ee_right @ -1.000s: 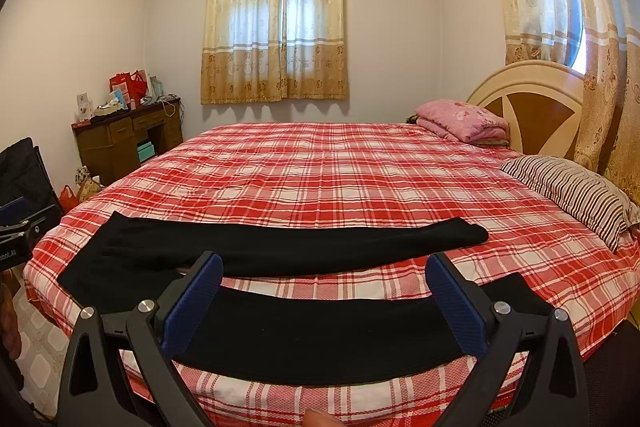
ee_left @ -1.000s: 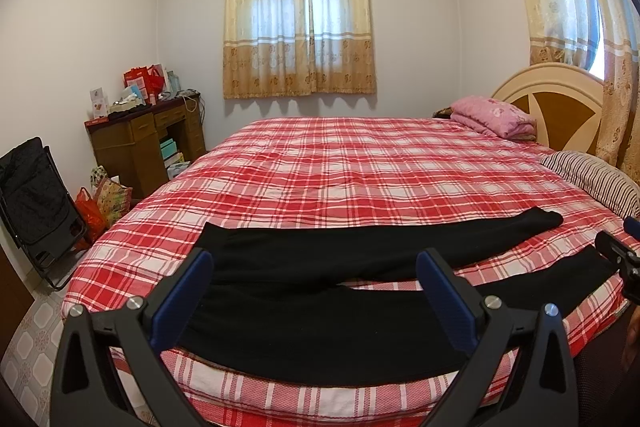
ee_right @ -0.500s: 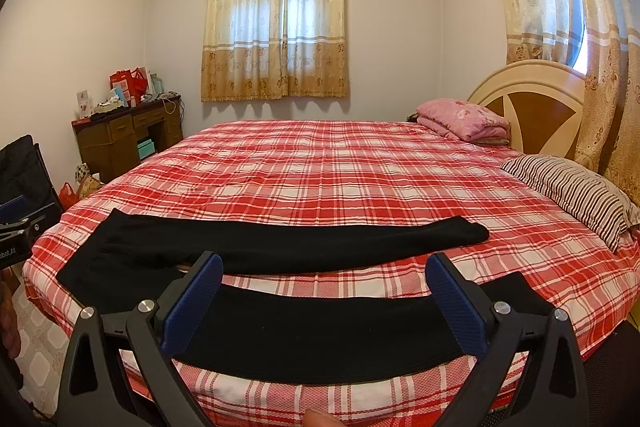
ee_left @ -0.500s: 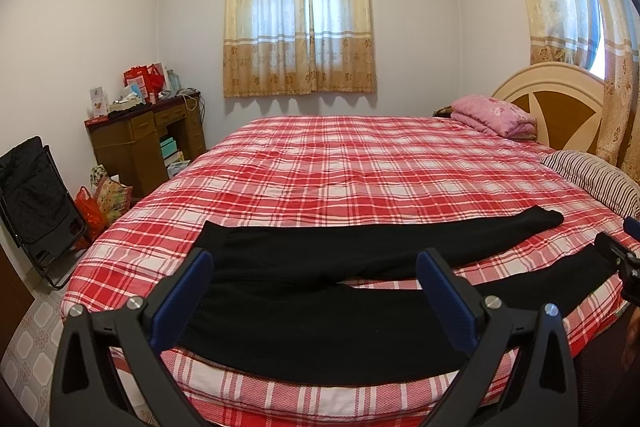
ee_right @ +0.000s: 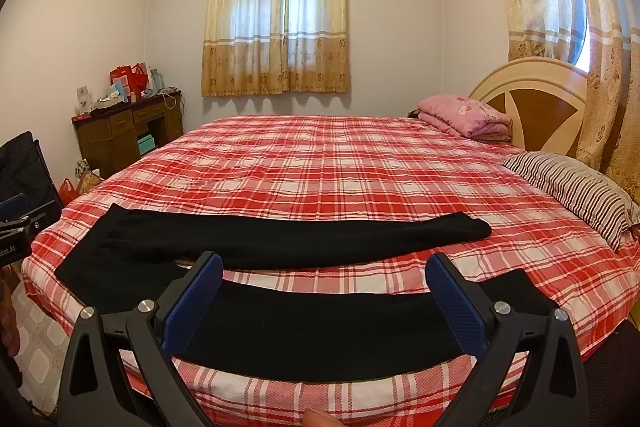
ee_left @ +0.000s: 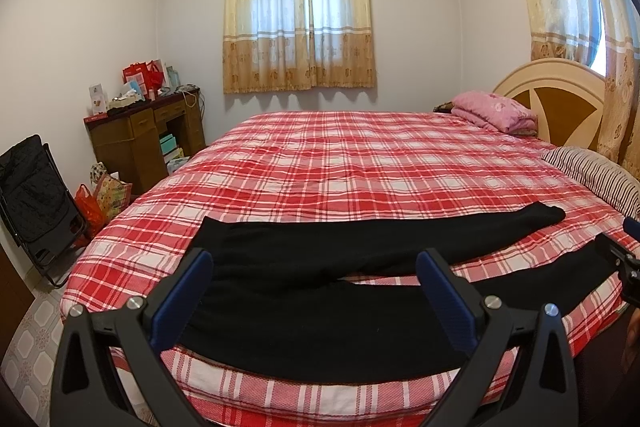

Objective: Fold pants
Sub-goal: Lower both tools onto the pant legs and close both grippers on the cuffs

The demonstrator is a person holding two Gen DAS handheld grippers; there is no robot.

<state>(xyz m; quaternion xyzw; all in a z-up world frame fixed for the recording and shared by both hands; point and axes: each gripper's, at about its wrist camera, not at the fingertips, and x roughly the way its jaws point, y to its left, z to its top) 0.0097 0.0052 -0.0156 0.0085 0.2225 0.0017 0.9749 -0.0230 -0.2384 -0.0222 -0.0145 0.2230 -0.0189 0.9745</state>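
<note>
Two legs spread apart, black pants [ee_left: 304, 291] flat on bed [ee_left: 360, 163].

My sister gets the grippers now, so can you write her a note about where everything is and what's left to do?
Left gripper: open, holding nothing, over the waist end of the pants.
Right gripper: open, holding nothing, over the near leg.
Pants: black, flat along the near edge of the bed, waist to the left, legs apart and running right; far leg a little further in.
Done: pants spread out.
Left: every fold; probably start by laying one leg on the other.
</note>
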